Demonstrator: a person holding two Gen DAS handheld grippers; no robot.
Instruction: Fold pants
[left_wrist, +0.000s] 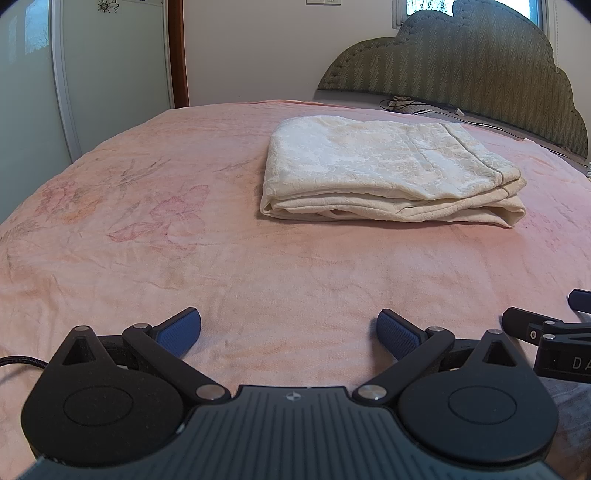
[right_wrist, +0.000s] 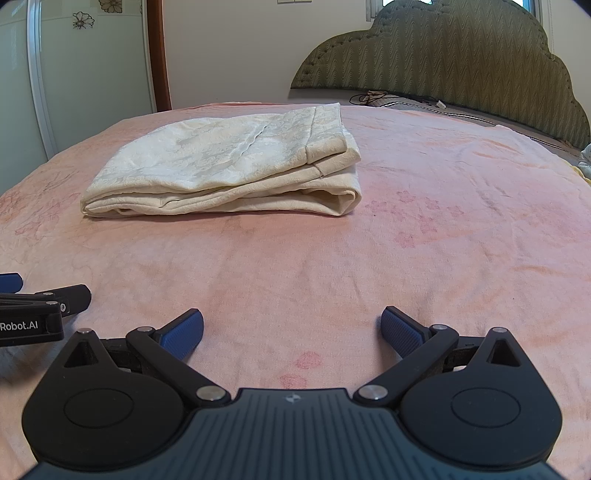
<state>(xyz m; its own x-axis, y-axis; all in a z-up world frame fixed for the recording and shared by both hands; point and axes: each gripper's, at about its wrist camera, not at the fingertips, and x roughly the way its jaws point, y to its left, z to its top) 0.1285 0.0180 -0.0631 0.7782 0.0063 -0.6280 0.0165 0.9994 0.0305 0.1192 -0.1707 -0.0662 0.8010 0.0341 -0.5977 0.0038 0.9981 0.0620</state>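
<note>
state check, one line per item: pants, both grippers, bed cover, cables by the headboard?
cream pants: folded into a flat stack, lying on the bed, not held
left gripper: open, empty, low over the cover, short of the pants
right gripper: open, empty, low over the cover, short of the pants
pink bed cover: spread out, lightly wrinkled
cables: loose, lying by the headboard

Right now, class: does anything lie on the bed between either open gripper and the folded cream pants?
Nothing visible does. Only bare pink floral bedspread separates the left gripper and right gripper from the folded cream patterned pants.
</note>
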